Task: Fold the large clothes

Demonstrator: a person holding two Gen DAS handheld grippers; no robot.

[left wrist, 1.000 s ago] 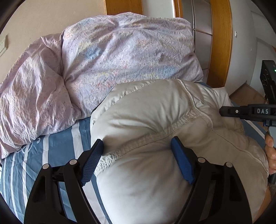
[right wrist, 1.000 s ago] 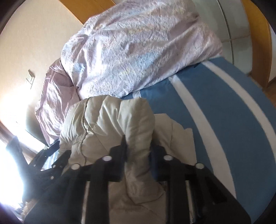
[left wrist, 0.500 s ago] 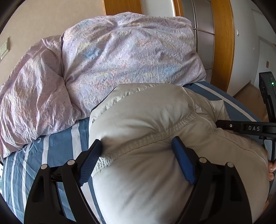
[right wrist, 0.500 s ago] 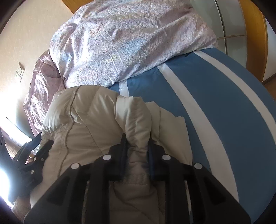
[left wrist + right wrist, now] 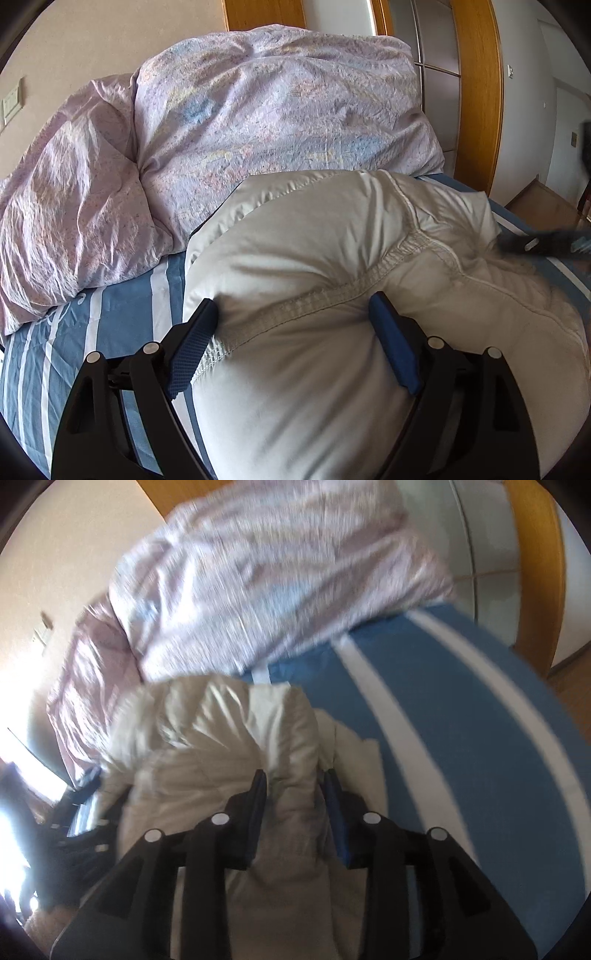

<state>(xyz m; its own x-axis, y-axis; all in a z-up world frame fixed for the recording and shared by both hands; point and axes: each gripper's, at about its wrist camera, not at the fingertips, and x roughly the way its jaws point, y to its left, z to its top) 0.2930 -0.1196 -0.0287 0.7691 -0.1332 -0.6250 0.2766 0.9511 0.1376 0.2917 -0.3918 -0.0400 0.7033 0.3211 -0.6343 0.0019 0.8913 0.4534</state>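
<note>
A puffy cream jacket (image 5: 332, 266) lies bunched on the blue striped bed sheet (image 5: 122, 317). My left gripper (image 5: 293, 321) stands wide around a thick bulge of the jacket, and its blue pads (image 5: 192, 339) dent the fabric at the elastic seam. In the right wrist view my right gripper (image 5: 293, 797) has a narrow upright fold of the jacket (image 5: 291, 746) between its jaws. These jaws are opening, and the fold still fills the gap. The right gripper (image 5: 543, 243) also shows as a blur at the left view's right edge.
A rumpled lilac duvet (image 5: 258, 110) is heaped at the head of the bed, just behind the jacket. A wooden door frame (image 5: 476, 92) stands at the far right, with floor beyond the bed's edge. The right wrist view is motion-blurred.
The right gripper's jaws have spread apart around the jacket fold, and its view has shifted and blurred. The left gripper keeps its wide hold and its place.
</note>
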